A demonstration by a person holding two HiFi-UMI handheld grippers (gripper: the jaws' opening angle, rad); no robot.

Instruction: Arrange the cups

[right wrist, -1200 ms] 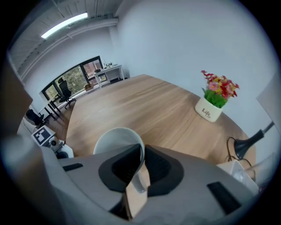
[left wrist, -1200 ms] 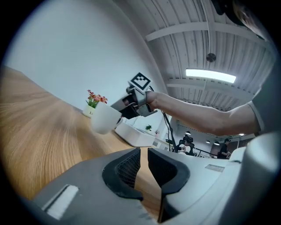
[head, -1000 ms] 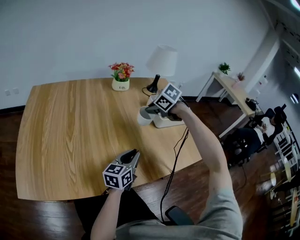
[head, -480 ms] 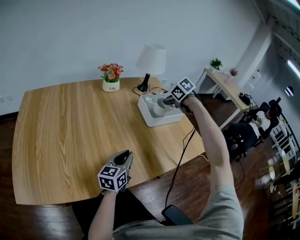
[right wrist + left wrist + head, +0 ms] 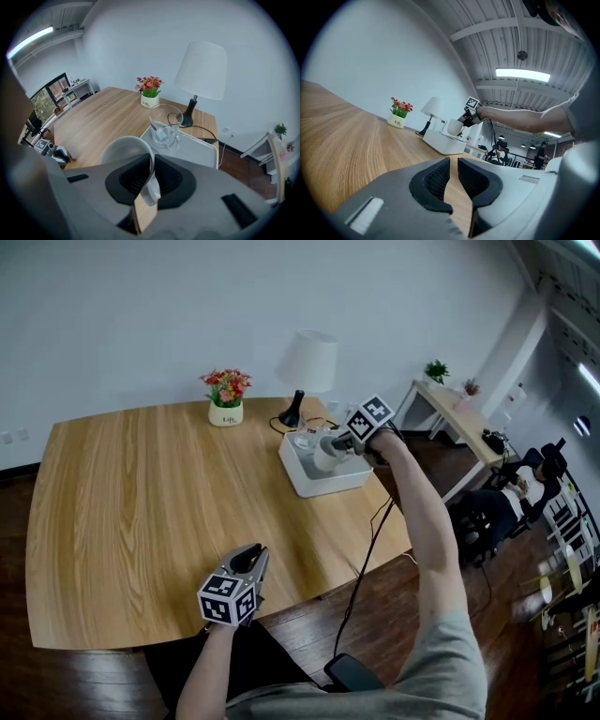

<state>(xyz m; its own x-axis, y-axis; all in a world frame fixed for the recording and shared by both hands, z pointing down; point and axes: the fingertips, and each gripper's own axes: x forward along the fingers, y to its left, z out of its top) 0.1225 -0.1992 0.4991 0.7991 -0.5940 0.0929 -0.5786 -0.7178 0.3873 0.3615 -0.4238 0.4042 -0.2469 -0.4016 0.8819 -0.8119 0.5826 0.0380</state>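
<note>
A white cup (image 5: 327,453) hangs tilted over the white tray (image 5: 323,484) at the table's far right, with my right gripper (image 5: 337,443) shut on its rim. In the right gripper view the cup's (image 5: 125,151) wall sits between the pads of the gripper (image 5: 152,164), above the tray (image 5: 201,146). An empty clear glass mug (image 5: 165,123) stands upright on the tray's far end, also seen from the head (image 5: 302,440). My left gripper (image 5: 253,557) rests near the table's front edge, far from the tray, jaws together and empty (image 5: 453,165).
A flower pot (image 5: 225,399) and a white table lamp (image 5: 306,367) stand at the table's (image 5: 141,502) back edge; a black cable (image 5: 361,559) runs off the right side. Beyond the table are a side desk (image 5: 450,409) and seated people.
My right gripper carried the white cup rightwards from beside the tray to above it, then held nearly still. The left gripper stayed put.
</note>
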